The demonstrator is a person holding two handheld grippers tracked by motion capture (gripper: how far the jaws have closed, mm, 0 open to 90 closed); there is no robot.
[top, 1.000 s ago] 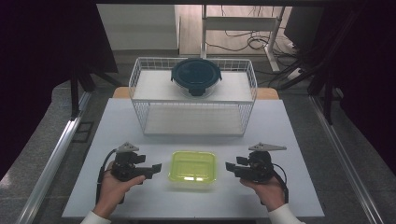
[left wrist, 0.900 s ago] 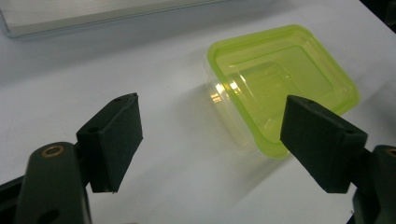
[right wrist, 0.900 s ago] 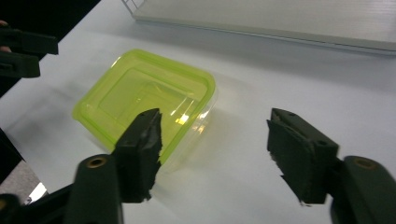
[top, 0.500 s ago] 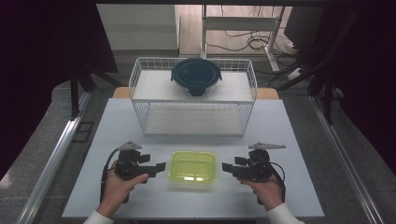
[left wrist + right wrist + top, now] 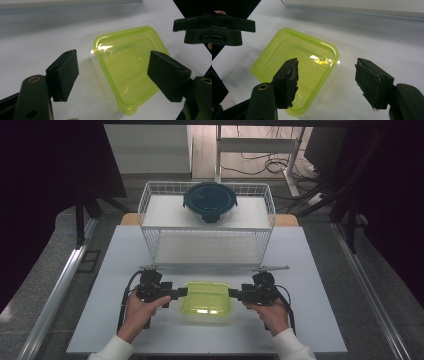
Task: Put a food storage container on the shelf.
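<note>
You work in what looks like a lab or test room: a plain white rectangular table [image 5: 310,270] stands on grey carpeted floor [image 5: 45,250], black curtains [image 5: 50,165] hang on both sides, loose black cables [image 5: 260,165] trail across the wooden floor behind, and metal stand legs [image 5: 295,175] rise beside them.

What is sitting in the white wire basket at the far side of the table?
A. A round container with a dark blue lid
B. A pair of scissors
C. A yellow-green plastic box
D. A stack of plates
A: the round container with a dark blue lid rests in the white wire basket, while the yellow-green box lies on the table near the person.
</note>
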